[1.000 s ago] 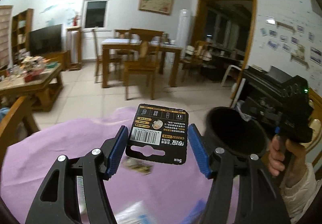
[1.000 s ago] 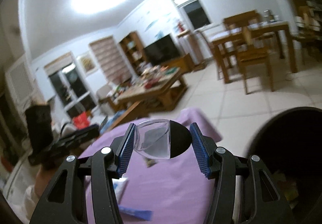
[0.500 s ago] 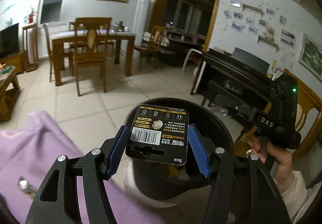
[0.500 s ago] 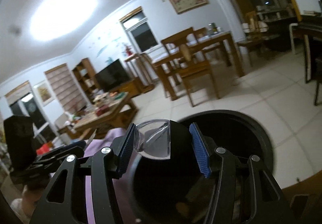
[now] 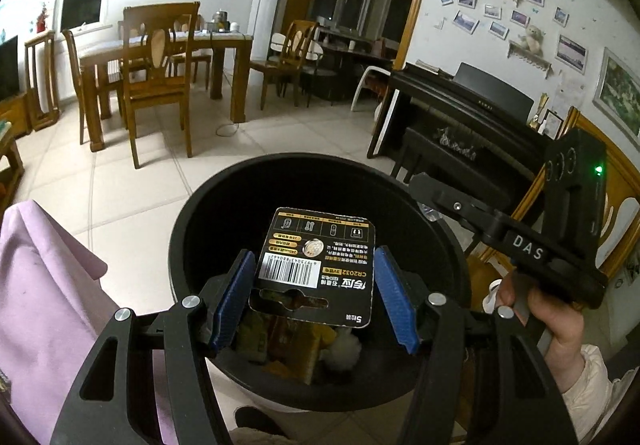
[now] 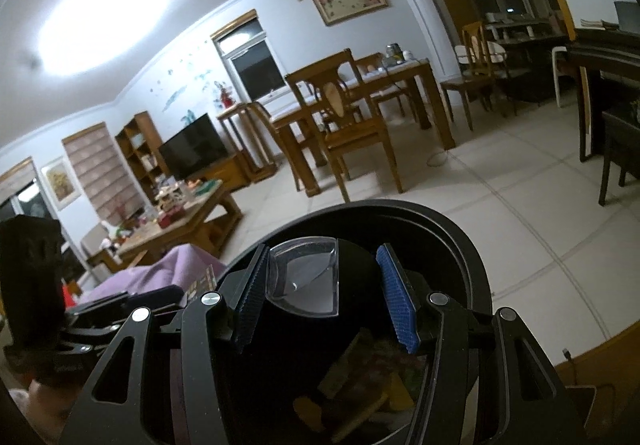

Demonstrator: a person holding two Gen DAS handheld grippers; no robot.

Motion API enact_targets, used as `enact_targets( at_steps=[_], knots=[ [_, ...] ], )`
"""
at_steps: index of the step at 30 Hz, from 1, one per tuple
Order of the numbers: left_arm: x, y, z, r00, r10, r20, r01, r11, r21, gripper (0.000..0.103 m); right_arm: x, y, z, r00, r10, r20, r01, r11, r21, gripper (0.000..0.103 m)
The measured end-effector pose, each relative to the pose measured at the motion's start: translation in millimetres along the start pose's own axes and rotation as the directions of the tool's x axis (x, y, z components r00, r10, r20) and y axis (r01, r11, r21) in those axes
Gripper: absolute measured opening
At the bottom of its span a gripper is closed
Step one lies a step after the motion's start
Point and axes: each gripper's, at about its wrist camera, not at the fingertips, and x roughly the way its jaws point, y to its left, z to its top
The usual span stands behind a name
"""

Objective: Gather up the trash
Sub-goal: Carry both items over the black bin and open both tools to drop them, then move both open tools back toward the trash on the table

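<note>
Above the black bin (image 5: 208, 213), left claw (image 5: 316, 297) pinches battery card (image 5: 316, 265); right claw (image 6: 324, 293) pinches clear blister (image 6: 304, 277).

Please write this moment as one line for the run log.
left gripper: holds battery card | right gripper: holds clear blister | both over bin | trash inside | nothing dropped yet

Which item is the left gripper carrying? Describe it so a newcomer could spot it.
Find the black trash bin on the tiled floor beside the purple cloth. Over its mouth, the left gripper clamps a black battery card: flat, with a white barcode, unlike the crumpled wrappers below.
</note>
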Motion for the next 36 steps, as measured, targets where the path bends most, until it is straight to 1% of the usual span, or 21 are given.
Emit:
enact_targets(
  at_steps=[6, 8, 9, 10, 11, 12, 13, 15, 16, 19, 21, 27, 28, 30, 32, 36],
  knots=[
    [9, -10, 1, 1.0, 0.007, -0.016, -0.007, 1.0, 0.0, 0.061, 7, -4, -4, 1.0, -0.012, -0.006, 0.012, 1.0, 0.004, 0.055],
    [9, -10, 1, 1.0, 0.018, -0.018, -0.018, 1.0, 0.004, 0.063, 9, -4, -4, 1.0, -0.017, -0.005, 0.017, 1.0, 0.002, 0.055],
    [7, -9, 2, 1.0, 0.028, -0.014, -0.028, 1.0, 0.005, 0.062, 10, -5, -3, 1.0, -0.017, -0.007, 0.017, 1.0, 0.003, 0.055],
    [6, -9, 2, 0.999, 0.038, -0.011, -0.037, 0.999, 0.005, 0.064, 8, -1, -4, 1.0, -0.019, -0.005, 0.019, 1.0, 0.005, 0.06],
    [5, -10, 1, 0.999, 0.045, -0.007, -0.045, 0.999, 0.003, 0.069, 7, 0, -3, 1.0, -0.022, 0.001, 0.022, 1.0, 0.008, 0.064],
    [3, -10, 1, 0.999, 0.053, -0.001, -0.053, 0.999, 0.001, 0.078, 7, 0, -3, 1.0, -0.026, 0.012, 0.026, 1.0, 0.013, 0.073],
    [-2, -9, 2, 0.998, 0.065, 0.013, -0.065, 0.998, -0.003, 0.082, 3, 4, -4, 0.999, -0.025, 0.022, 0.025, 1.0, 0.017, 0.076],
    [-7, -6, 2, 0.997, 0.072, 0.027, -0.072, 0.997, -0.004, 0.083, 1, 10, -4, 1.0, -0.02, 0.021, 0.02, 1.0, 0.011, 0.078],
    [-10, -5, 2, 0.997, 0.073, 0.029, -0.073, 0.997, -0.006, 0.083, 0, 13, -4, 1.0, -0.021, 0.019, 0.021, 1.0, 0.003, 0.081],
    [-20, -2, 1, 0.996, 0.077, 0.041, -0.077, 0.997, -0.02, 0.085, -2, 23, -7, 1.0, -0.019, 0.018, 0.02, 1.0, -0.02, 0.082],
    [-29, 2, -1, 0.995, 0.082, 0.049, -0.081, 0.996, -0.028, 0.092, -5, 29, -8, 1.0, -0.016, 0.016, 0.017, 0.999, -0.036, 0.082],
    [-57, 14, -9, 0.992, 0.103, 0.074, -0.099, 0.993, -0.062, 0.093, -3, 56, -9, 1.0, 0.004, 0.0, -0.004, 0.997, -0.073, 0.082],
    [-61, 17, -11, 0.991, 0.106, 0.075, -0.101, 0.992, -0.071, 0.093, -3, 61, -9, 1.0, 0.007, -0.003, -0.007, 0.997, -0.077, 0.086],
    [-74, 25, -16, 0.99, 0.117, 0.082, -0.109, 0.99, -0.094, 0.093, -2, 73, -11, 1.0, 0.018, -0.006, -0.019, 0.996, -0.09, 0.087],
    [-88, 34, -22, 0.987, 0.135, 0.092, -0.124, 0.986, -0.115, 0.093, -1, 81, -11, 0.999, 0.028, -0.016, -0.029, 0.994, -0.106, 0.087],
    [-118, 55, -37, 0.979, 0.178, 0.103, -0.158, 0.971, -0.179, 0.093, 7, 115, -16, 0.997, 0.063, -0.051, -0.07, 0.986, -0.15, 0.087]
  ],
)
